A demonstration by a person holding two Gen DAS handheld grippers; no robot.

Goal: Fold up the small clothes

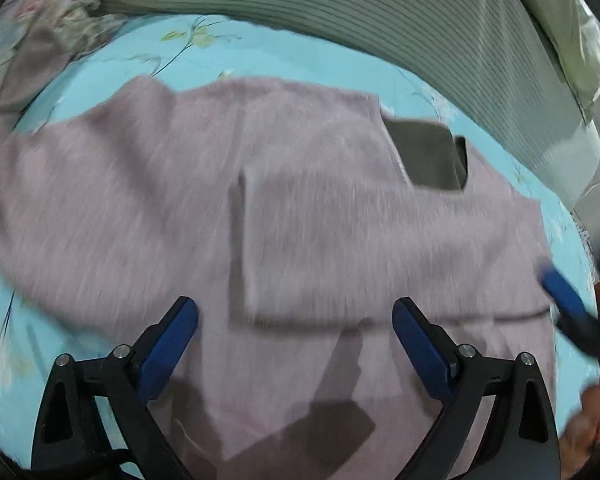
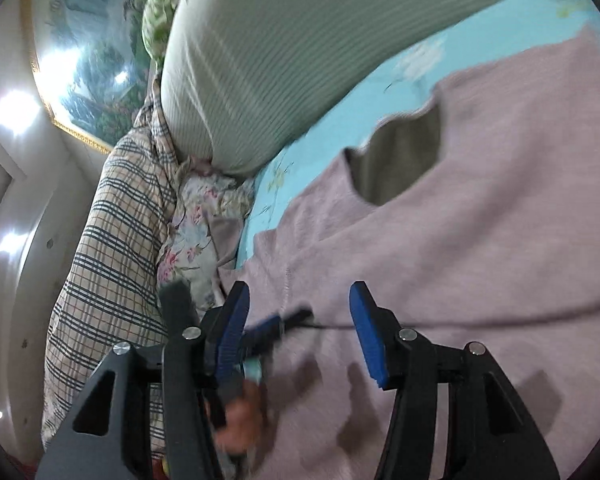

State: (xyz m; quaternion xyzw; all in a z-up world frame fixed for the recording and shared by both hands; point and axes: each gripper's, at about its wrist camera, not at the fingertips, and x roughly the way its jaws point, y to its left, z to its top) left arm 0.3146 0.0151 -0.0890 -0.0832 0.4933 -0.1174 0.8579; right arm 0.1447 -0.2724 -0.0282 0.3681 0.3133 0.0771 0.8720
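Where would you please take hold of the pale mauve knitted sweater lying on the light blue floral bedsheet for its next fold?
Probably at the outer side edge of the pale mauve knitted sweater, coming in low from the light blue floral bedsheet beside it. The sweater lies flat, neck opening away, one panel already folded over the middle, so only the edges offer a pinchable layer. Both the left gripper and right gripper are open, holding nothing.

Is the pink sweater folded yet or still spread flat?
Partly folded: the pink sweater lies on the blue sheet with one flap doubled over its middle, the neckline still exposed. Neither gripper holds it.
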